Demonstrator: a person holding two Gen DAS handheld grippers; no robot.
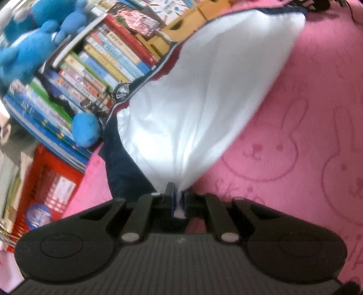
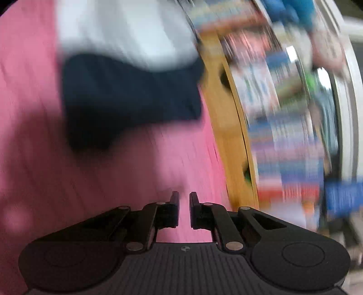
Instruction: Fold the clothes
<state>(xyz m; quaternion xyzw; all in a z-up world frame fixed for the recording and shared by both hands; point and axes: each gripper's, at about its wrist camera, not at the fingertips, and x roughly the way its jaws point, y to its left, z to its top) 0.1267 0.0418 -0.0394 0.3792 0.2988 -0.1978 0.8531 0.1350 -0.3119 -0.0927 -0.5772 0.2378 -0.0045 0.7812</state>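
A white garment [image 1: 204, 90] with navy sleeves [image 1: 122, 168] and red-and-navy trim rises from the pink bunny-print blanket [image 1: 295, 136]. My left gripper [image 1: 179, 197] is shut on a bunched white corner of it, and the cloth fans out taut ahead of the fingers. The right wrist view is blurred by motion. There the same garment lies ahead, its white part [image 2: 127, 34] above a navy part [image 2: 127, 90]. My right gripper [image 2: 184, 199] hovers over bare pink blanket [image 2: 34, 136], short of the navy cloth. Its jaws are shut to a narrow slit with nothing between them.
A row of books [image 1: 102, 63] and blue plush toys [image 1: 27, 45] line the blanket's far edge, with a wooden box [image 1: 192, 20] and a red box [image 1: 45, 181] beside them. In the right wrist view, a wooden board [image 2: 233, 136] and books [image 2: 283, 113] stand close on the right.
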